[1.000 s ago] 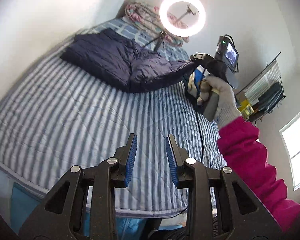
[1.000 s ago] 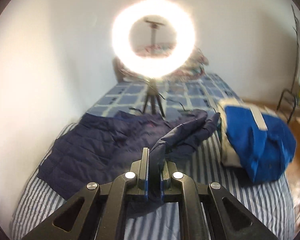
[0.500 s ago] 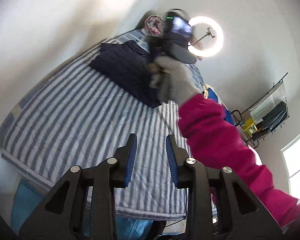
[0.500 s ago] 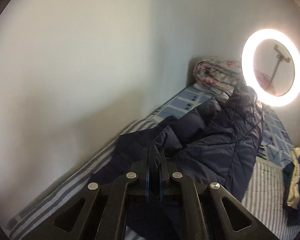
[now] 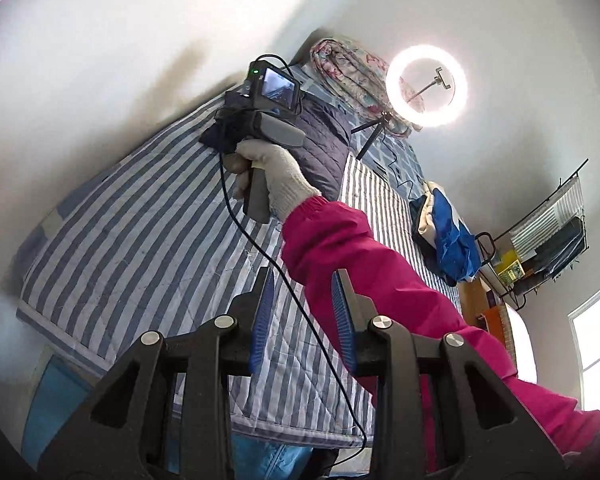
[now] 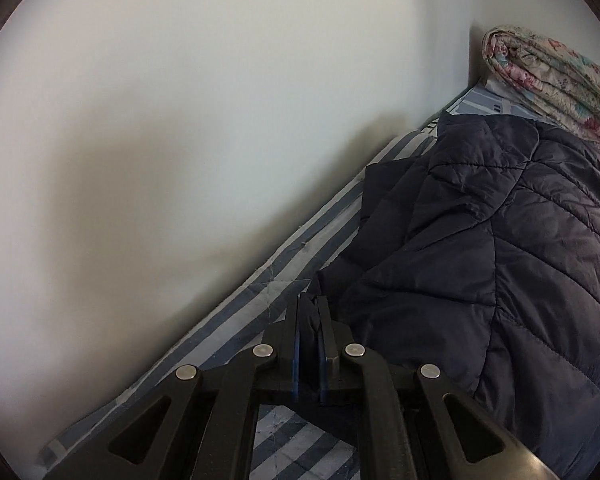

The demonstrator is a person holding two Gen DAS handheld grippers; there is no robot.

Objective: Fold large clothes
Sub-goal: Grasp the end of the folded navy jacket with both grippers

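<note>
On the striped bed [image 5: 148, 248], close to the wall [image 6: 180, 120], the right gripper [image 6: 309, 312] pinches a fold of the dark quilted jacket [image 6: 500, 260] between its blue pads. Its jaws have just been opening a little, yet the navy fabric sits between them and they are nearly together on it. The jacket lies bunched along the wall side of the bed, its bulk spreading to the right of the gripper in the right wrist view, with a rolled floral blanket [image 6: 548, 80] at the head of the bed beyond it.

From the left wrist view, a gloved right hand [image 5: 276, 180] in a pink sleeve [image 5: 380, 280] holds that gripper's handle, reaching across the bed to the jacket's far edge. A black cable [image 5: 300, 304] trails from the device down over the bedding. The left gripper [image 5: 303, 316] hangs above the near edge of the bed with its jaws apart and nothing between them. A lit ring light [image 5: 426, 86] stands on a small tripod by the blanket, and a blue and cream garment [image 5: 448, 232] lies in a heap on the right side of the bed.
</note>
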